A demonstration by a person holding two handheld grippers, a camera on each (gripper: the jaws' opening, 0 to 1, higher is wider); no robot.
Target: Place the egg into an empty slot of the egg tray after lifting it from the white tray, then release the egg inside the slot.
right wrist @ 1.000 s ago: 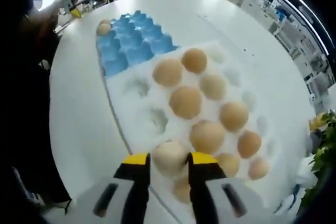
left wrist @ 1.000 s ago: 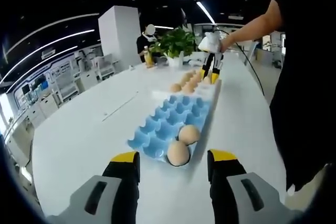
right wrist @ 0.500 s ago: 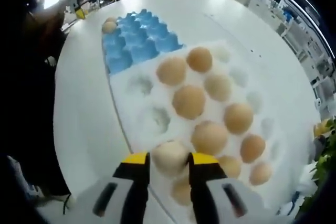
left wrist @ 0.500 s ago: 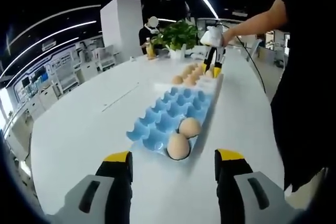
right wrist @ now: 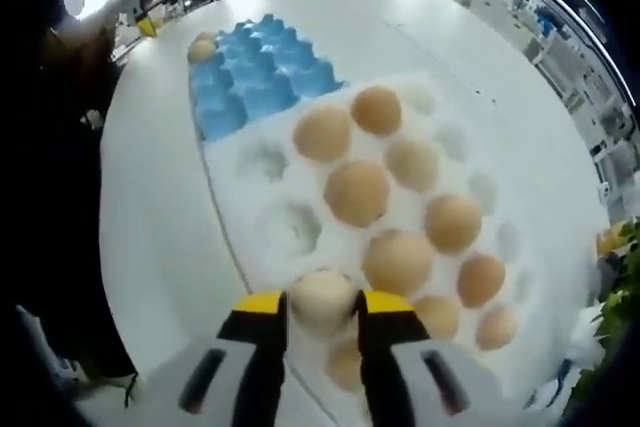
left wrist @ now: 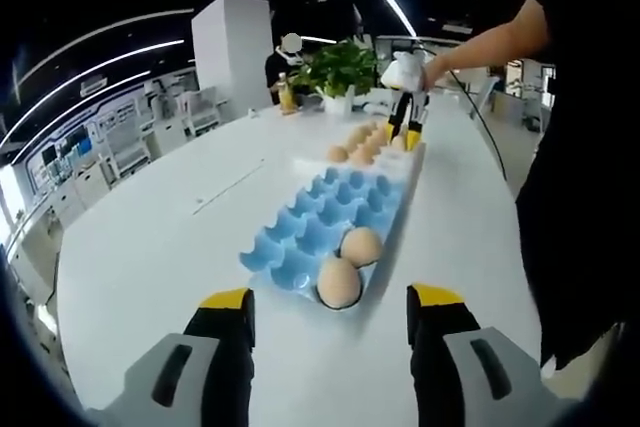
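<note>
In the right gripper view my right gripper [right wrist: 322, 304] is shut on a pale egg [right wrist: 321, 297], held just above the near end of the white tray [right wrist: 255, 209], which carries several brown eggs. Beyond it lies the blue egg tray [right wrist: 245, 82]. In the left gripper view the blue egg tray [left wrist: 335, 212] holds two eggs [left wrist: 350, 265] at its near end, its other slots bare. My left gripper [left wrist: 330, 307] hovers open over the table in front of it. The right gripper [left wrist: 403, 132] appears far off over the white tray [left wrist: 385, 162], in a person's hand.
A long white table [left wrist: 160, 247] carries both trays. A potted plant [left wrist: 330, 77] and a bottle stand at its far end, with a person behind them. The person holding the grippers stands along the right side, dark clothing [left wrist: 580, 177] close to the table edge.
The right gripper keeps its hold on the pale egg and has barely risen over the white tray. The left gripper stays open, almost still.
</note>
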